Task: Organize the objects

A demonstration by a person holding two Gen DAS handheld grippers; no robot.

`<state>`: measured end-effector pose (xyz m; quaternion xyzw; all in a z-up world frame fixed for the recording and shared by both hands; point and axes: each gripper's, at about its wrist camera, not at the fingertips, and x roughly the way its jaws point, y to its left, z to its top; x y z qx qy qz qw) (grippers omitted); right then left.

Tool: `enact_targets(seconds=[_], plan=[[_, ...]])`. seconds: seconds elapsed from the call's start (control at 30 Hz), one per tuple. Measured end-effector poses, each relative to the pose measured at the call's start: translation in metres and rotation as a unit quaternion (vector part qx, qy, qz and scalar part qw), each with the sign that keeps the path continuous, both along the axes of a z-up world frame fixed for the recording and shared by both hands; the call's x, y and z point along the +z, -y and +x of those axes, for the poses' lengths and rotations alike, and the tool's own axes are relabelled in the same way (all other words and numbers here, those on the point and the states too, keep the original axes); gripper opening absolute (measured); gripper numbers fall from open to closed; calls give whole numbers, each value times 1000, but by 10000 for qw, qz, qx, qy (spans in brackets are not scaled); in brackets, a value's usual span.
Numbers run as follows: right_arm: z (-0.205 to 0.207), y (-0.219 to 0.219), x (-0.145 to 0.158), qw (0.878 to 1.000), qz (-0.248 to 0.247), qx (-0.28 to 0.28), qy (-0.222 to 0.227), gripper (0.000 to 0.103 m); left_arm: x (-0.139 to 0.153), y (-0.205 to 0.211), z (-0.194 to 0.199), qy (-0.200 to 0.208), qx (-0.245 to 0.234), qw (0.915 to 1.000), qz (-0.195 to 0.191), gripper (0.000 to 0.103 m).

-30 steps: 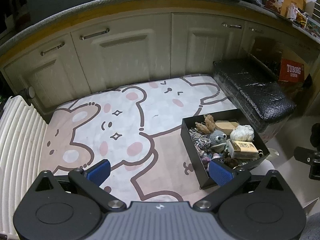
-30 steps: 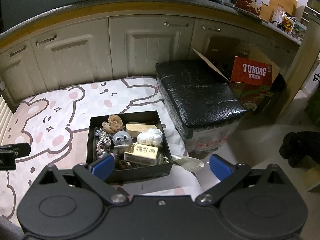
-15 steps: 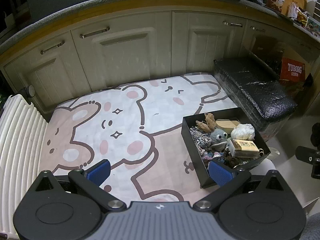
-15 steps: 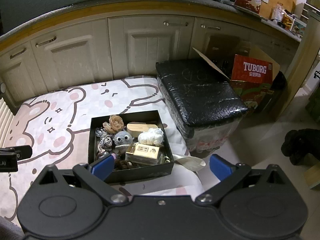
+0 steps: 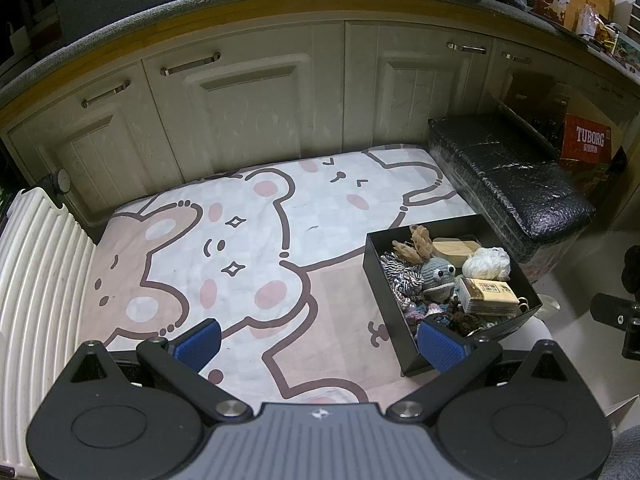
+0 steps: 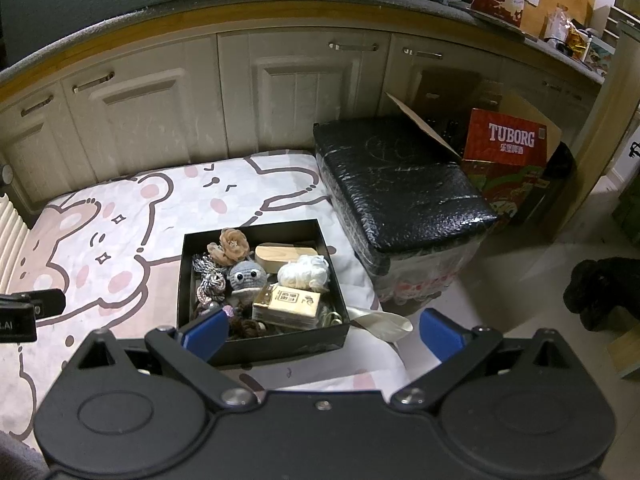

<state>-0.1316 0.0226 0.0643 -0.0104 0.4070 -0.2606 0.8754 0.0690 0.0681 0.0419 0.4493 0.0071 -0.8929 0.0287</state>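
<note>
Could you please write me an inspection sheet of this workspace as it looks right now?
Surface: bear-print mat on the floor, lying flat.
Job's things: black box holding a grey crochet toy, white yarn ball, gold packet, wooden block.
Clutter: white spoon beside the box.
Grippers: left gripper and right gripper, jaws open, empty.
Cables: nothing seen.
Surroundings: cabinets, black wrapped case, Tuborg carton.
</note>
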Motion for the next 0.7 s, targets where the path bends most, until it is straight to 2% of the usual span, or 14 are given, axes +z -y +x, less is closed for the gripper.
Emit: enact_targets(seconds=[0.7], plan=[[1,0,-1,10000,8,-2,-4,103,-1,-1,0,8,-4,10000,-5,103]])
